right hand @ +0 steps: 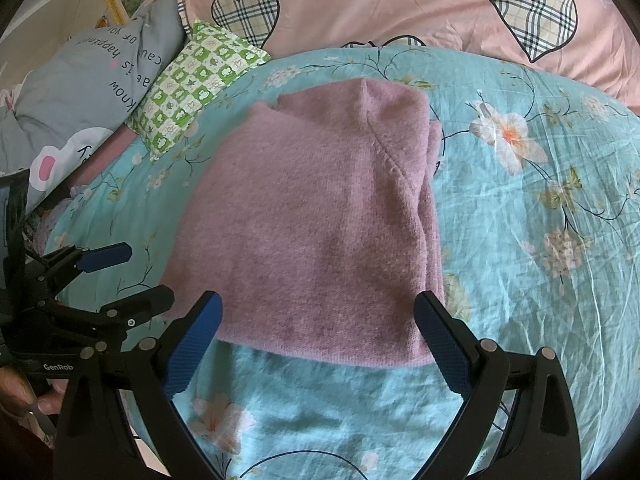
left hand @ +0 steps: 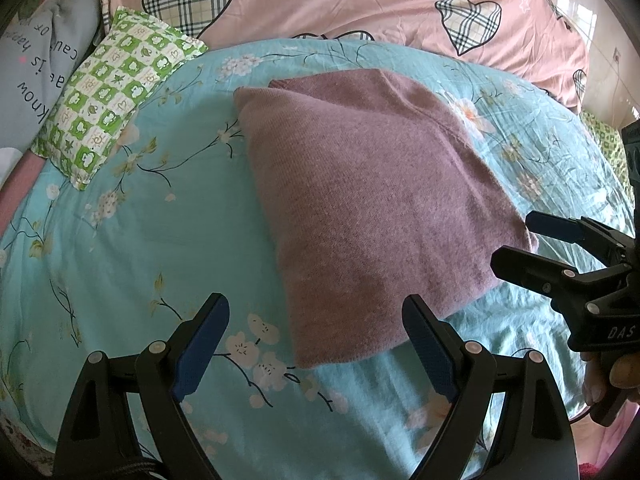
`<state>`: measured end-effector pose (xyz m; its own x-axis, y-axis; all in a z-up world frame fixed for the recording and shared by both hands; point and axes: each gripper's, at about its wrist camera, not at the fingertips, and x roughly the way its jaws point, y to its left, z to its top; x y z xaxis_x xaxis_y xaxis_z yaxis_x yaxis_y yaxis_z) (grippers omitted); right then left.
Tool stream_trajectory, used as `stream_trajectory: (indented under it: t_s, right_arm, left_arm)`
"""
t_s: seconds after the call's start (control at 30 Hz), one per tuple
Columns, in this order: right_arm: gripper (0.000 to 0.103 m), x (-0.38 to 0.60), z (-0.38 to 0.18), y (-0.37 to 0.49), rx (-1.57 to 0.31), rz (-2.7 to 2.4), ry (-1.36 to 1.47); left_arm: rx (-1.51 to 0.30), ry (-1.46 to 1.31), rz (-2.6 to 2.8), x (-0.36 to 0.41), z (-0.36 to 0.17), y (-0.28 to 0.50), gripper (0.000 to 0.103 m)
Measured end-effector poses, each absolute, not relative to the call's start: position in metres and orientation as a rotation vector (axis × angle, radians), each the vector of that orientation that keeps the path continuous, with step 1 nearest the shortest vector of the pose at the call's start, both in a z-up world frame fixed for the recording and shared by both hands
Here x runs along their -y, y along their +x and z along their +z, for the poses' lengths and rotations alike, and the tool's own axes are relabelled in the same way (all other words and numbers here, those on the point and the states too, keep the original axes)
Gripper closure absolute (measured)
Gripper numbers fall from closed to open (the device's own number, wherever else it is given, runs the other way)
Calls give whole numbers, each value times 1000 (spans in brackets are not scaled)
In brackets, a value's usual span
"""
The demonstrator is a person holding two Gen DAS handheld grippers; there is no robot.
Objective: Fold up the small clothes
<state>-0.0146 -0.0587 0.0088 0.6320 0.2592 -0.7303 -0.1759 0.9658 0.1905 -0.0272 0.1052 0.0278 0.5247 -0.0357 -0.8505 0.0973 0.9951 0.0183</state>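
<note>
We hold both tools over the bed (left hand: 120, 264), where a mauve sweater (left hand: 372, 200) lies folded into a thick rectangle on the teal floral sheet, well short of the green checked pillow (left hand: 116, 92) and the pink duvet (left hand: 360, 4) beyond it. Our left gripper (left hand: 316, 348) hovers with its fingers spread wide, empty, the near corner of the sweater just ahead of the right pad. Our right gripper (right hand: 318, 344) is likewise parted and holds nothing, its blue pads straddling the sweater's near hem from just above. Each tool shows at the edge of the other's view, and there too the fingers stand apart. The fold looks nearly done to us: layers are stacked along the right edge, and a seam runs down the top face, though the far end is too distorted to say whether it sits square. From here the risk is in the next pinch. The knit is soft and bulky, so a grasp that catches only the top layer would peel the stack open, while one that digs too deep could snag the sheet and drag it along. With both tools crowded at the same near edge, they could also knock together and shove the bundle askew.
</note>
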Motion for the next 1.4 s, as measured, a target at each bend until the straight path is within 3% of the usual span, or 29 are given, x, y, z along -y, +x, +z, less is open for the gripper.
stream_trajectory:
  t_s: [1.4]
  right_arm:
    - [6, 63, 12, -9, -858, 252, 123]
  left_arm:
    - [-987, 66, -39, -110, 36, -16, 16]
